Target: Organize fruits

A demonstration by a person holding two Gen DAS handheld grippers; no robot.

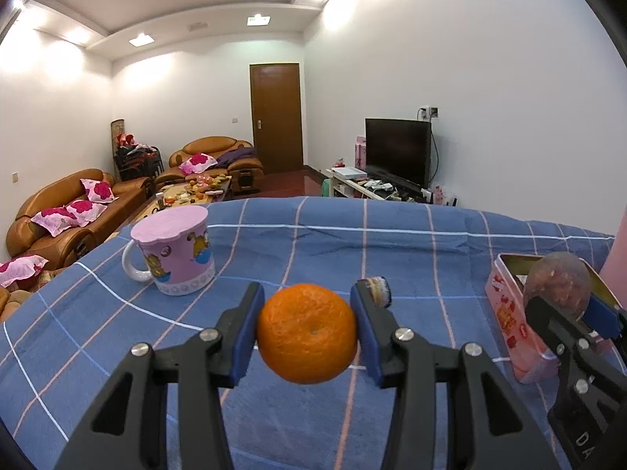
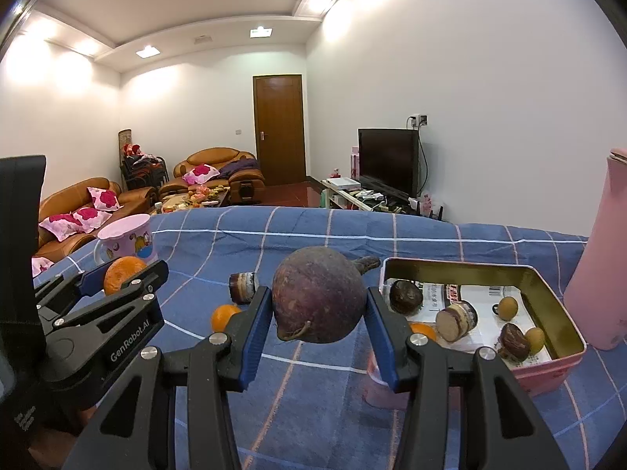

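Note:
My left gripper (image 1: pixel 307 333) is shut on an orange mandarin (image 1: pixel 307 333), held above the blue checked cloth (image 1: pixel 392 246). The same gripper (image 2: pixel 117 278) and mandarin (image 2: pixel 121 272) show at the left of the right wrist view. My right gripper (image 2: pixel 319 313) is shut on a round dark purple fruit (image 2: pixel 319 299), just left of the pink tin box (image 2: pixel 560 368). In the left wrist view this purple fruit (image 1: pixel 556 286) hangs over the tin box (image 1: pixel 505 305). The box holds several small fruits and cut pieces. A small orange (image 2: pixel 223 316) and a cut purple piece (image 2: pixel 243 288) lie on the cloth.
A pink mug (image 1: pixel 176 250) with a lid stands at the far left of the cloth. A tall pink bottle (image 2: pixel 599 274) rises right of the tin. Beyond the table edge are sofas, a low table, a door and a television.

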